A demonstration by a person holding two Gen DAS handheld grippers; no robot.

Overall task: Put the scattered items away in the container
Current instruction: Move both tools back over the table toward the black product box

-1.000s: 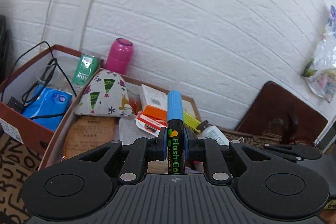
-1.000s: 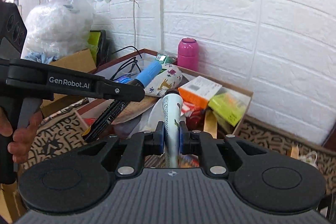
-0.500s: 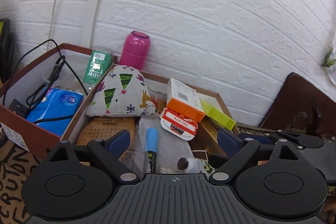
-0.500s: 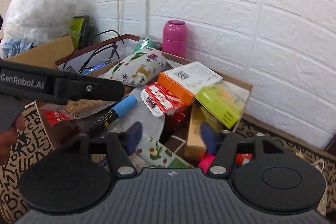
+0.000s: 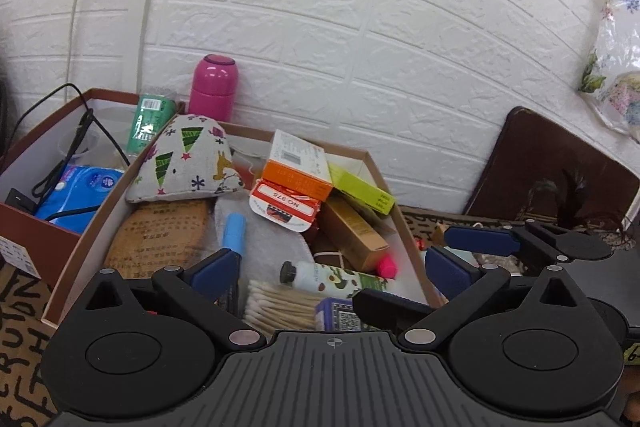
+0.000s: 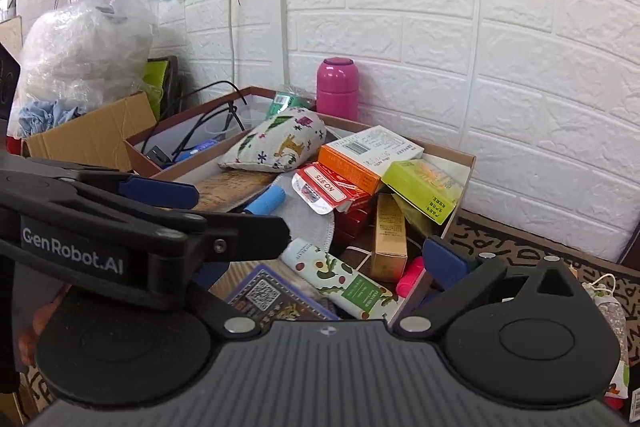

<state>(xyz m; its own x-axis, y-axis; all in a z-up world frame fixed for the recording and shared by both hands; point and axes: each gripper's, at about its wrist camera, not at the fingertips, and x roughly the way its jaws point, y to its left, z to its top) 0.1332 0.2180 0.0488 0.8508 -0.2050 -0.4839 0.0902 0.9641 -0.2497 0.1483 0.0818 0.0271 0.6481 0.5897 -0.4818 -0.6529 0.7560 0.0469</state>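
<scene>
A brown cardboard box [image 5: 394, 219] [image 6: 466, 163] holds many items. The blue-capped marker [image 5: 235, 230] [image 6: 266, 200] lies in it on a grey cloth. The white tube with a plant print [image 5: 334, 277] [image 6: 340, 279] lies in it near the front. My left gripper [image 5: 332, 273] is open and empty above the box's near side. My right gripper [image 6: 332, 269] is open and empty over the box's front; its left finger is hidden behind the left gripper. The left gripper crosses the right wrist view at the left [image 6: 160, 187].
The box also holds a patterned pouch [image 5: 186, 163], an orange carton [image 5: 298, 167], a green carton [image 5: 362, 189], a gold carton [image 6: 388, 231] and cotton swabs [image 5: 276, 307]. A second box [image 5: 44, 155] with cables stands to the left. A pink bottle [image 5: 214, 87] stands by the white brick wall.
A second ago my left gripper held the marker and my right held the tube. Both opened and both items dropped into the box. Both grippers have since pulled back and risen a little.
</scene>
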